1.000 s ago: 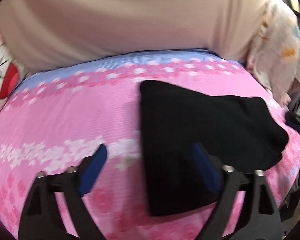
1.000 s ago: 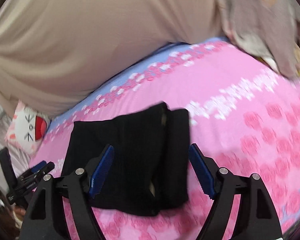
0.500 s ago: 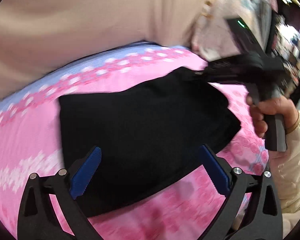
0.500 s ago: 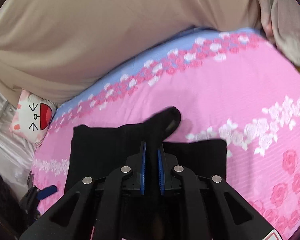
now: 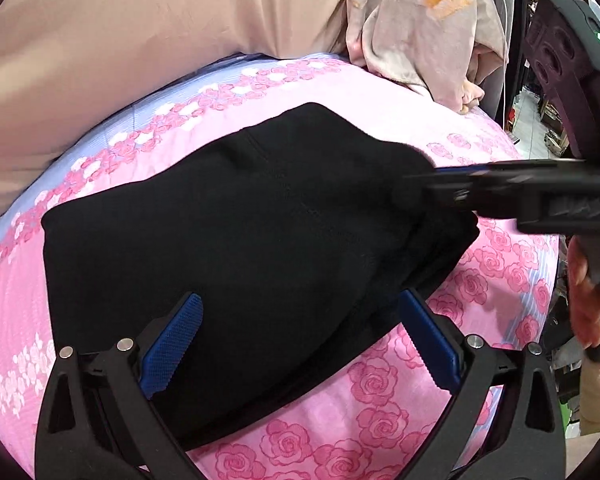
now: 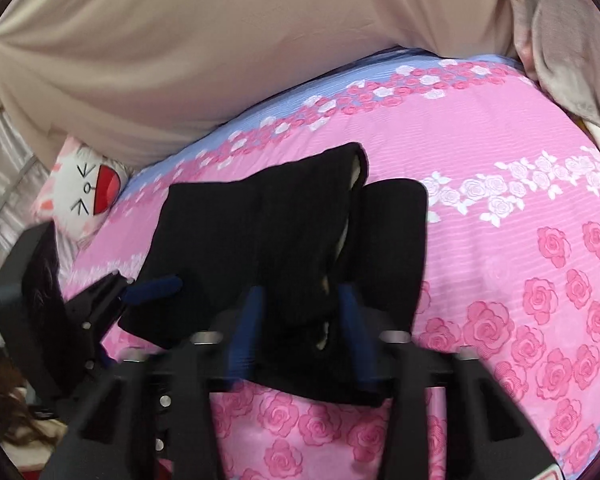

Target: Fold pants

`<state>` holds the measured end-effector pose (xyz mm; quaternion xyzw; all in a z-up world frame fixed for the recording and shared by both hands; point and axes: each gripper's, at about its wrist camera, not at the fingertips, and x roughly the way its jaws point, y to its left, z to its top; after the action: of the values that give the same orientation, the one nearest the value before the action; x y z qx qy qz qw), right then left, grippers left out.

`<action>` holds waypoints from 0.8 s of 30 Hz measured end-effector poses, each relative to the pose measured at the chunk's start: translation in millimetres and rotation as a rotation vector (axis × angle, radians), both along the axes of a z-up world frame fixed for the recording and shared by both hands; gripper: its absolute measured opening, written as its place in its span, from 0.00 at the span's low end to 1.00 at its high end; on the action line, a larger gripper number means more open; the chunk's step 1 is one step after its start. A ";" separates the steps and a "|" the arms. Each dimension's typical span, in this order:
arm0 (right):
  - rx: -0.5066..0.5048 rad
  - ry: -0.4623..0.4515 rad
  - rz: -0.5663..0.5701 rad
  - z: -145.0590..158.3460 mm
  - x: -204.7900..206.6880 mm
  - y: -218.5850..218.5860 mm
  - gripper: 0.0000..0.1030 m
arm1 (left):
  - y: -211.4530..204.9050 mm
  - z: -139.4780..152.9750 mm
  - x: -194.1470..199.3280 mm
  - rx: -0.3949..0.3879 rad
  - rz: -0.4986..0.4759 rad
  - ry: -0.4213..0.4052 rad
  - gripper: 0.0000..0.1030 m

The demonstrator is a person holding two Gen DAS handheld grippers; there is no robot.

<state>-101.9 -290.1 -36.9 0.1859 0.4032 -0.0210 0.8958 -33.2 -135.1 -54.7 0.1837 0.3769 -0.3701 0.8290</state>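
Note:
Black pants (image 5: 236, 232) lie folded on a pink rose-print bed cover (image 5: 380, 420). My left gripper (image 5: 300, 344) is open, its blue pads spread over the pants' near edge. My right gripper (image 6: 300, 320) has its jaws partly parted around a raised fold of the pants (image 6: 300, 240); the view is blurred there. In the left wrist view the right gripper (image 5: 432, 184) reaches in from the right onto the pants' top layer. In the right wrist view the left gripper (image 6: 140, 288) sits at the pants' left edge.
A beige padded headboard (image 5: 140, 40) rises behind the bed. A pale floral garment (image 5: 420, 28) hangs at the back right. A white cartoon pillow (image 6: 84, 192) lies at the bed's left side. The bed edge drops off at the right.
My right gripper was shut on the pants fold half a second ago; its jaws now stand wider apart. My left gripper moved from the left edge onto the pants.

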 end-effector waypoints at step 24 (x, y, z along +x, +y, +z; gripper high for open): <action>-0.045 0.022 0.080 -9.1 37.6 0.9 0.45 | 28.4 38.5 76.8 -0.208 0.120 0.125 0.20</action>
<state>-64.3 -289.2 -46.0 0.1492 0.4195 0.0034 0.8954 43.7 -106.7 -16.2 0.0504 0.3978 -0.3675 0.8392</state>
